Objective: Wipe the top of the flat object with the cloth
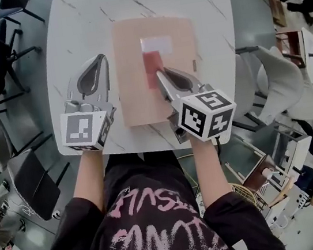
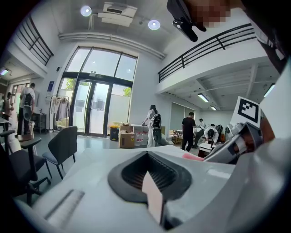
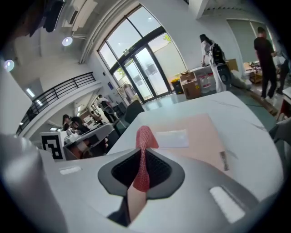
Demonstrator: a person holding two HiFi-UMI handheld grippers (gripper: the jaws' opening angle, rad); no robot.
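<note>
Looks steeply down on a white, grey-veined table (image 1: 73, 35) with the flat object (image 1: 140, 95), tan and rectangular, lying about mid-table and bearing a pale label (image 1: 156, 44) toward its far end; cannot read any print on that label. Finds the right gripper (image 1: 159, 73) over the flat object from the near right, its jaws clamped narrow on the cloth (image 1: 152, 64), a red mesh strip. Confirms this in the right gripper view: shows the cloth (image 3: 144, 145) pinched in the right gripper (image 3: 142, 175) and sticking out past the tips, its lower end swallowed between the pads, so cannot tell its full size. Puts the free end of the cloth over the top of the flat object (image 3: 200, 136), just on the near side of the label (image 3: 173, 139); cannot settle whether cloth and top touch. Loses the near right corner of the flat object behind the right gripper and its marker cube (image 1: 206, 114). Cannot make out what a small brown mark (image 1: 193, 65) at the flat object's right edge is. Finds the left gripper (image 1: 102, 58) over bare table just left of the flat object, apart from it. In the left gripper view, shows the left gripper (image 2: 152, 191) with jaws pressed together and nothing between them; cannot tell whether it rests on the table. Loses the near table edge behind both grippers and the person's forearms.
</note>
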